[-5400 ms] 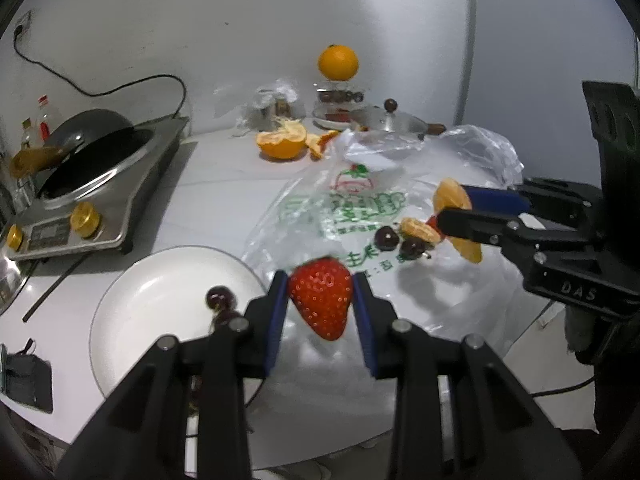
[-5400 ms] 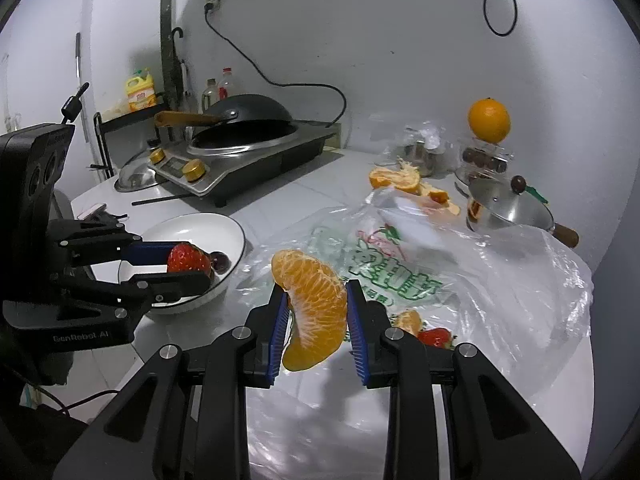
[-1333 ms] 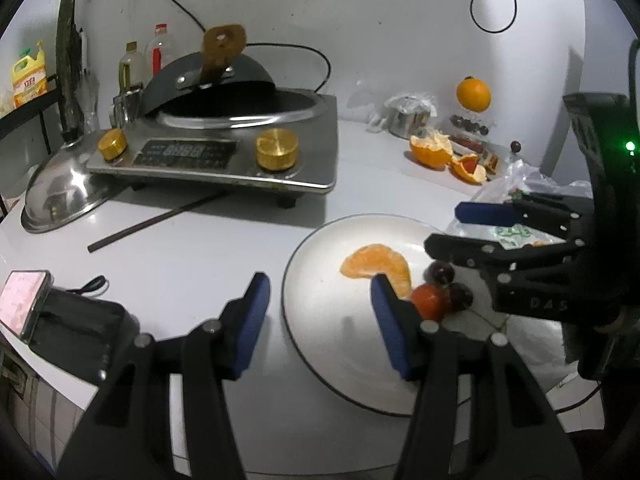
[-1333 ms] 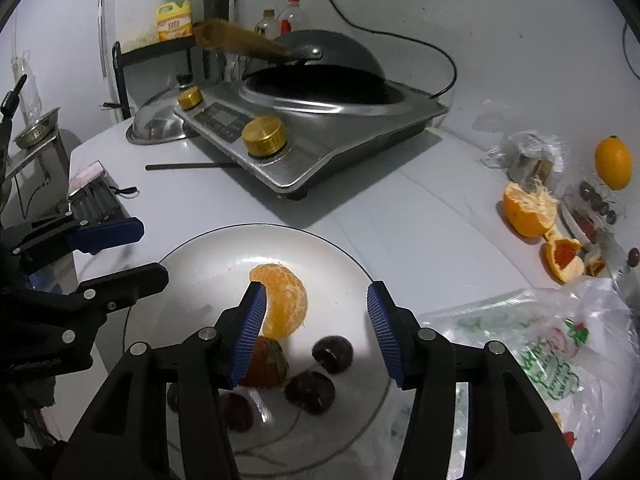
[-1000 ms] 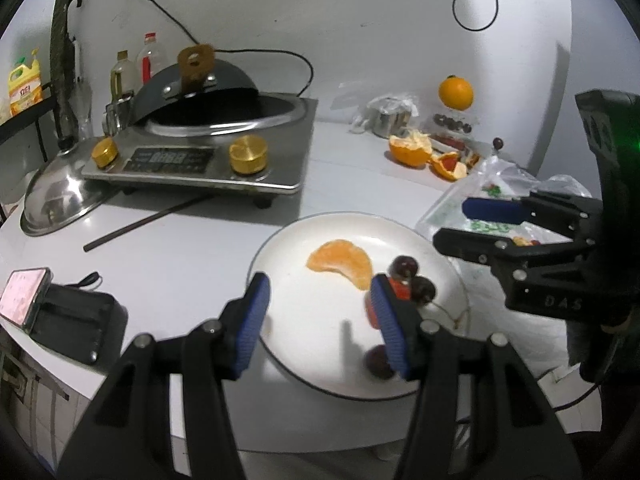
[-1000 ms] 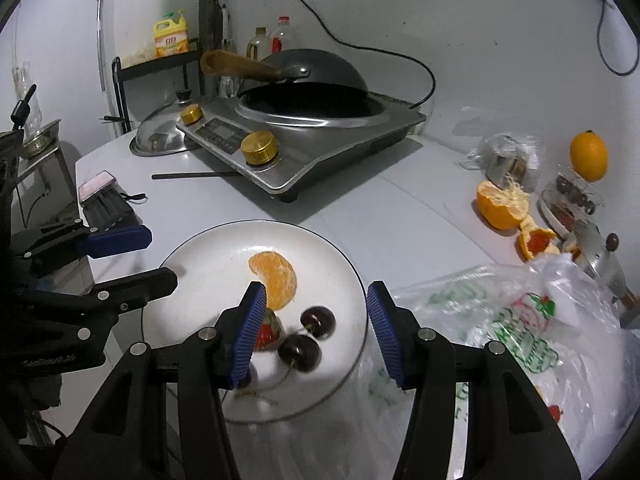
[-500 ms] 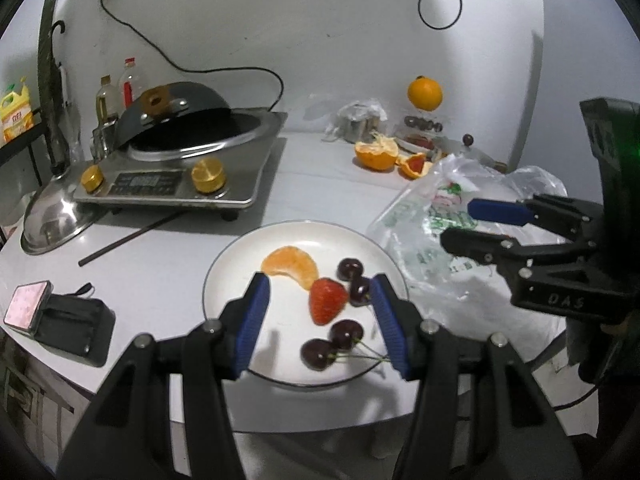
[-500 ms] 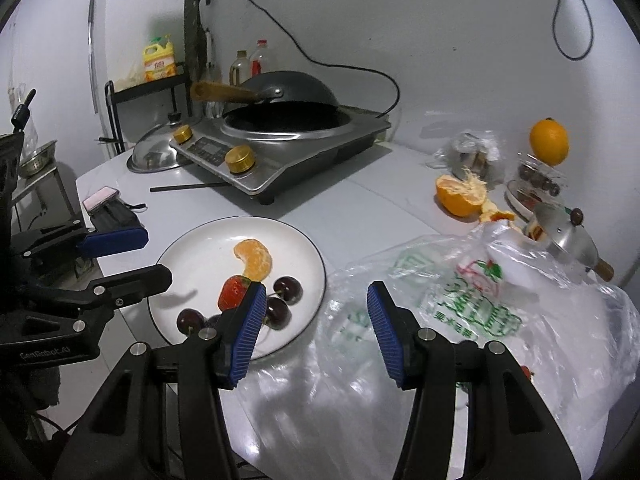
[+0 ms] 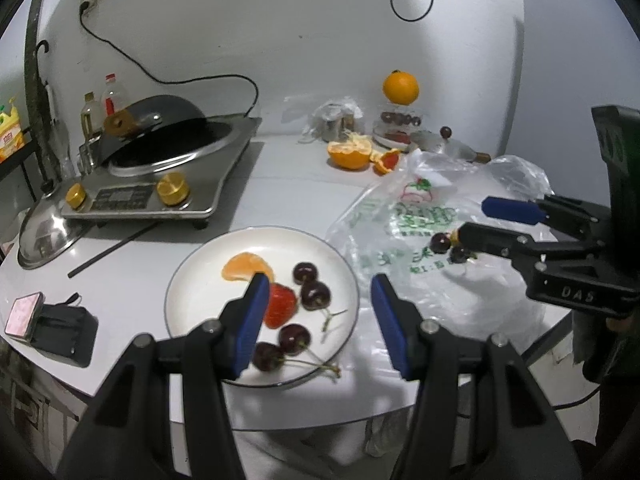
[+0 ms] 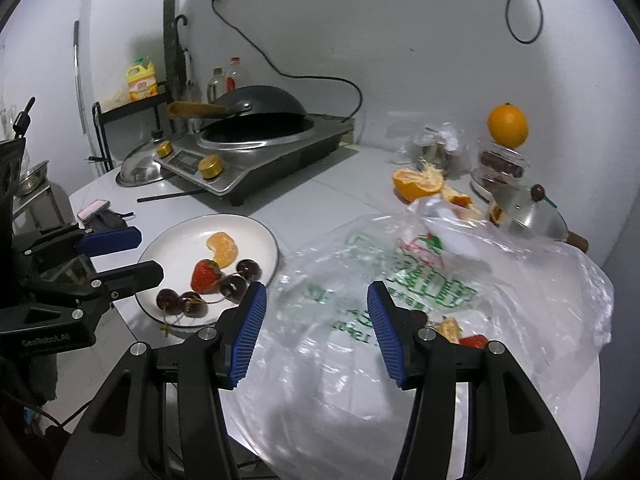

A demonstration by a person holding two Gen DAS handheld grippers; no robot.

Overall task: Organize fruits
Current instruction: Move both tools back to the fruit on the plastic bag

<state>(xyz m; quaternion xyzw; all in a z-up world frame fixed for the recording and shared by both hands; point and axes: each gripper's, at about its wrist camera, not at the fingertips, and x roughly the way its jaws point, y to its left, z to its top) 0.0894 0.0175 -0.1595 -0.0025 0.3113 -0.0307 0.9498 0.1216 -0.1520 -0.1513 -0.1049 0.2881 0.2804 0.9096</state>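
A white plate (image 9: 192, 292) (image 10: 176, 244) holds an orange segment (image 9: 246, 266) (image 10: 222, 248), a strawberry (image 9: 280, 306) (image 10: 206, 276) and several dark cherries (image 9: 316, 294) (image 10: 182, 302). My left gripper (image 9: 318, 312) is open and empty, raised above the plate's near right rim. My right gripper (image 10: 316, 320) is open and empty above a clear plastic bag (image 10: 400, 280) (image 9: 400, 216). On the bag lie cherries (image 9: 440, 242), an orange piece (image 10: 448, 326) and a strawberry (image 10: 474, 342).
An induction cooker (image 9: 160, 176) with a black wok (image 10: 256, 112) stands at the back left, a steel lid (image 9: 44, 236) beside it. A phone on a black pouch (image 9: 52, 326) lies near the left edge. A peeled orange (image 9: 350, 154), a whole orange (image 9: 400, 88) and a small pot (image 10: 528, 210) stand behind.
Both grippers let go of their fruit onto the plate, then drew back and swung right. The strawberry and orange segment now lie on the plate. Both grippers stay open.
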